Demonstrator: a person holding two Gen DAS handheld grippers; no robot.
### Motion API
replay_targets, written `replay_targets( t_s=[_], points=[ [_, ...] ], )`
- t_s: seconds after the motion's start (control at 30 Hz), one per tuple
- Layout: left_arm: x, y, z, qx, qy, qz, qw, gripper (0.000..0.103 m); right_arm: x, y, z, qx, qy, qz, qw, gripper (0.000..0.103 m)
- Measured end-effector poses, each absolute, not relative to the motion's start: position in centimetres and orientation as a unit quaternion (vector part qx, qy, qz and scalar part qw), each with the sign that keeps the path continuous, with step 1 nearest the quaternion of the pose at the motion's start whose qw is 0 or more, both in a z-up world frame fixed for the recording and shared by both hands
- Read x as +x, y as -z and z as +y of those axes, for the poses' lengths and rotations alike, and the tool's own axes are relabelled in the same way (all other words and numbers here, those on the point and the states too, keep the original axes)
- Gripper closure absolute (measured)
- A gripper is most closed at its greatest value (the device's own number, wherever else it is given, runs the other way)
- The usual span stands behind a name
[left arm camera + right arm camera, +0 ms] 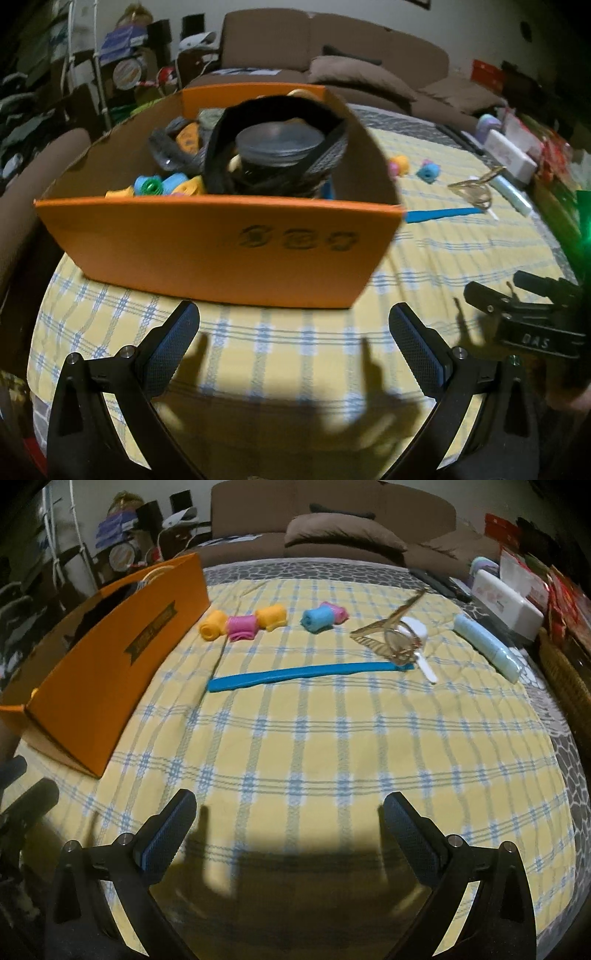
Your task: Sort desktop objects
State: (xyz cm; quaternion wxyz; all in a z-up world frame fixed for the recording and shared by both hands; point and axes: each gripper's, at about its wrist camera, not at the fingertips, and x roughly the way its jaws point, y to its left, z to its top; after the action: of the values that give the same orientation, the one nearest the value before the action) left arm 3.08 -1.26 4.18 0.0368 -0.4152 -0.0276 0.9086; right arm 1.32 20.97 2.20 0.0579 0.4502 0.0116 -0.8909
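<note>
Orange box (99,664) stood at table's left edge. Blue strip (306,674) lay mid-table, long axis crosswise, straight ahead of right gripper (290,830), nearer than left gripper (293,339). Both gaped empty.

Behind my table runs a brown sofa (332,502) with a brown cushion (343,535) lying on its seat. The table wears a yellow and blue checked cloth (332,746) over a grey patterned one (565,753) that shows along the far and right edges. To the far left I see a heap of clutter (122,55), boxes and a white rack among it, too dim to sort out. Red packages (554,587) pile up at the right edge, beside a woven basket (569,672).
</note>
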Motion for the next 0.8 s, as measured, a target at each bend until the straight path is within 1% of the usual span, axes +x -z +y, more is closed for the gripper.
replay_targets(
  t_s=[0.3,0.5,0.8],
  points=[
    [1.6,-2.1,-2.2,-0.429,-0.903,-0.021,0.021,0.0,0.4,-1.2,18.8,0.454,0.889,0.01,0.052,0.001],
    [0.7,-0.8,-2.9,-0.449,-0.893,-0.033,0.016,0.0,0.0,-0.7,18.0,0.457,0.888,0.016,0.04,0.0],
    [0.4,-0.4,-2.2,-0.46,-0.888,-0.014,0.009,0.0,-0.2,-0.3,17.6,0.452,0.892,0.016,0.019,0.0]
  ],
)
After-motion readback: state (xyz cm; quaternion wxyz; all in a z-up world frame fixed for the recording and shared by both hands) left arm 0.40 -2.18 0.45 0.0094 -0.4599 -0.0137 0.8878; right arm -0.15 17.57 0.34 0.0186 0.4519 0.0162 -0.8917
